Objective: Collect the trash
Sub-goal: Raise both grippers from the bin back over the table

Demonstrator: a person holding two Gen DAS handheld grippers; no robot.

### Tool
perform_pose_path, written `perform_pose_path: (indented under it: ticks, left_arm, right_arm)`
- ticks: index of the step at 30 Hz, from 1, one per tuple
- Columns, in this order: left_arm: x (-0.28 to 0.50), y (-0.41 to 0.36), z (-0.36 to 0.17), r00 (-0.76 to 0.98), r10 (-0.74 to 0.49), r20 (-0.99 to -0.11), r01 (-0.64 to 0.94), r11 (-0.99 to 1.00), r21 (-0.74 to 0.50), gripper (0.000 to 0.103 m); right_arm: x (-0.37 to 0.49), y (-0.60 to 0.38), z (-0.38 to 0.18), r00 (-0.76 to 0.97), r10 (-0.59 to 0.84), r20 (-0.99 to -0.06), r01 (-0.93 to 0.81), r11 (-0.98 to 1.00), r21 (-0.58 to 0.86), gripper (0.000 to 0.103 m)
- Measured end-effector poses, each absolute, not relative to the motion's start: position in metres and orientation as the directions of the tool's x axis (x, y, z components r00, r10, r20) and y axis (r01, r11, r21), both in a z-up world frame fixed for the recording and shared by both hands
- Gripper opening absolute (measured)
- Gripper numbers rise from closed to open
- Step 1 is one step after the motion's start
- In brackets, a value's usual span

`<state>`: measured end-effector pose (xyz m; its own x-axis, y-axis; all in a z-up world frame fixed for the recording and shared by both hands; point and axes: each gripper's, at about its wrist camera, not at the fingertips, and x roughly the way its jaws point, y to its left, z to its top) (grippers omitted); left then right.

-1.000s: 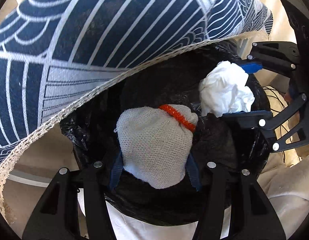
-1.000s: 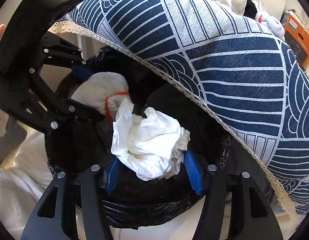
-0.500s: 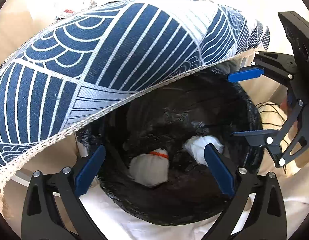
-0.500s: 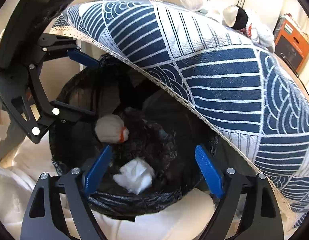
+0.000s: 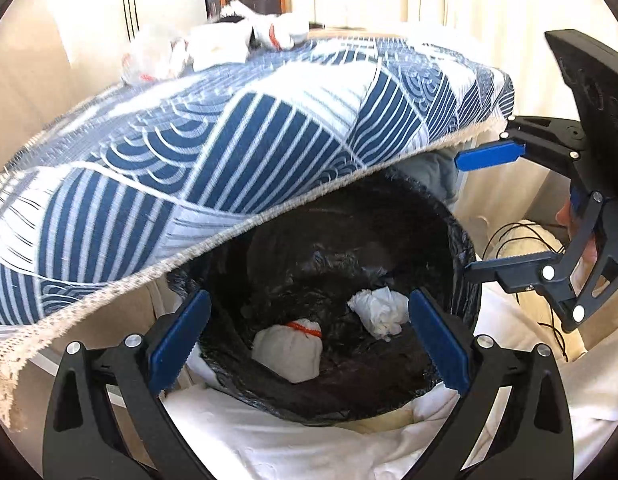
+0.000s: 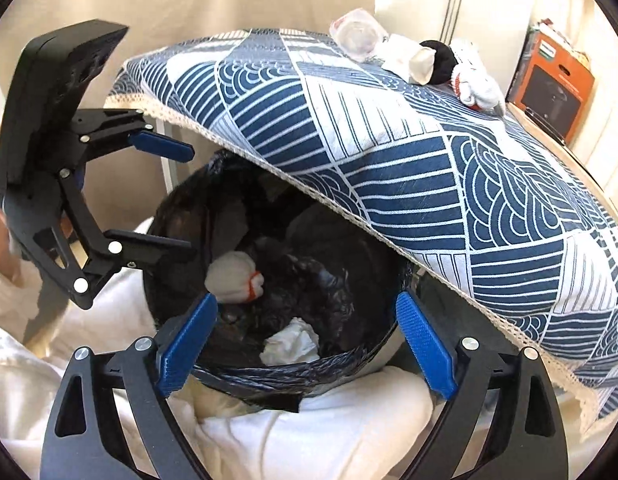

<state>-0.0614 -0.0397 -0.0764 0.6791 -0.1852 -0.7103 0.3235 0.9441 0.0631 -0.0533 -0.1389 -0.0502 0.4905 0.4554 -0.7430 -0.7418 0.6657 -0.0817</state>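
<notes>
Two trash pieces deep inside bin (image 5: 461, 248) — cloth edge (image 5: 237, 232) overhanging rim.

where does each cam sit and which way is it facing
Left wrist: on the left tool, angled down into the black-lined bin; the right tool shows at right.
Right wrist: on the right tool, angled down into the bin; the left tool shows at left.
Shared: bin, balled sock, crumpled tissue, blue tablecloth.

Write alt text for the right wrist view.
A crumpled tissue and a rolled sock lie in a black-lined bin. The right hand-held gripper, opening, hangs empty above; a patterned tablecloth overhangs the bin.
</notes>
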Motion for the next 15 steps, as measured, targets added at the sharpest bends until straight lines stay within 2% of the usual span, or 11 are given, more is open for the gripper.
perform_pose_path:
  ticks: [5, 15]
  left_arm:
    - [-0.067, -0.035, -0.059, 0.719, -0.157, -0.677, 0.293, 0.952, 0.089, 0.097]
    - [-0.064, -0.021, -0.013, 0.752, -0.211, -0.625, 0.302, 0.952, 0.043, 0.097]
  right_arm:
    - [-0.055, -0.143, -0.031, 0.523, 0.472, -0.71, -0.721, 0.689, -0.073, 0.087]
    - [-0.048, -0.156, 0.019, 0.594, 0.502, -0.628, -0.689, 0.72, -0.077, 0.089]
